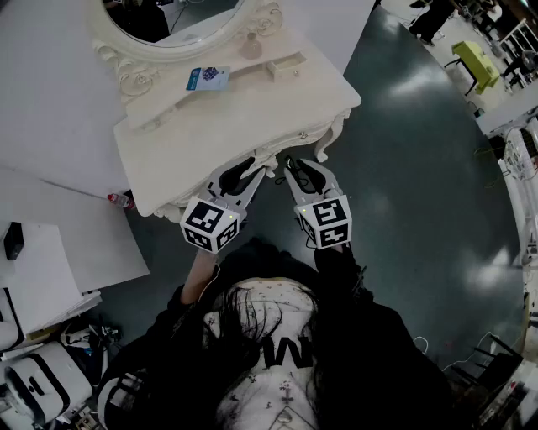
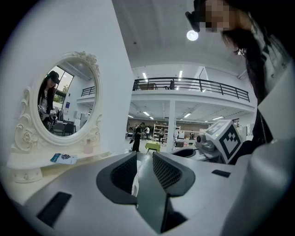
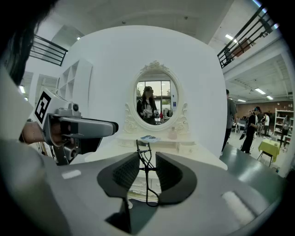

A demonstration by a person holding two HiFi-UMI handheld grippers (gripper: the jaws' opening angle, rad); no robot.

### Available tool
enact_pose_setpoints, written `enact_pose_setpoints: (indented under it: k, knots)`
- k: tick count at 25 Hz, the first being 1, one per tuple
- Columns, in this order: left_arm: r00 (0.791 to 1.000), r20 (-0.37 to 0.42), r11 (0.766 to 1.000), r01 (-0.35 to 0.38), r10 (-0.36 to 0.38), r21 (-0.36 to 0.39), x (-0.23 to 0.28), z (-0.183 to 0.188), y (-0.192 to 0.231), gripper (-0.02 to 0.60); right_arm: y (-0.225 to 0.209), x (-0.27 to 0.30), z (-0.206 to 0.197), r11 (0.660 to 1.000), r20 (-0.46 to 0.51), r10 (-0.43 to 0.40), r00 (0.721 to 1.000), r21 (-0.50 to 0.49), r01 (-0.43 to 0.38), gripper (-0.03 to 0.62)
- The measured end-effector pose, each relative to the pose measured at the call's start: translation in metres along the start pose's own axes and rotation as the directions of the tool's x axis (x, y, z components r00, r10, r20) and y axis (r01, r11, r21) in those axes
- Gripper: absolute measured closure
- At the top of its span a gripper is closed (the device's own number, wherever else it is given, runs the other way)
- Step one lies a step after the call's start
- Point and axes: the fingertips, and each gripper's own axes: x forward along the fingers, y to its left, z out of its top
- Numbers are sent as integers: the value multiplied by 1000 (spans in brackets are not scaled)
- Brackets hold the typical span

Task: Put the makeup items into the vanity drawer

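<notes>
A cream vanity point(image 1: 218, 126) with an oval mirror point(image 1: 168, 25) stands ahead of me. Both grippers are at its carved front edge. My right gripper point(image 1: 292, 165) point(image 3: 146, 161) is shut on a black eyelash curler point(image 3: 146, 171), which stands upright between the pads with its handles down. My left gripper point(image 1: 262, 172) point(image 2: 144, 161) has its jaws close together on a small white piece point(image 2: 135, 183), seemingly the drawer's pull. The drawer front itself is hidden under the tabletop's edge. A blue card point(image 1: 208, 78) and a pink bottle point(image 1: 251, 46) sit on the vanity's raised shelf.
A little cream box with a knob point(image 1: 286, 65) sits at the shelf's right. White panels point(image 1: 50, 101) flank the vanity on the left, with a red-capped bottle point(image 1: 120, 200) on the floor beside them. Dark floor point(image 1: 420, 168) spreads to the right.
</notes>
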Motion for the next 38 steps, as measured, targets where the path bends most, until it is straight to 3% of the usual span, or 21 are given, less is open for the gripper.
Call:
enact_pose_setpoints:
  k: [27,38]
  knots:
    - [997,-61,999,43,-44,-25,0,-20,58,472,10,49,0,997,-30,-47,998,55,49,478]
    - [995,-90,999,35,-37,-17,47,-20,50,472,-45,46,-11,994,-31,-56,998,96,58,479]
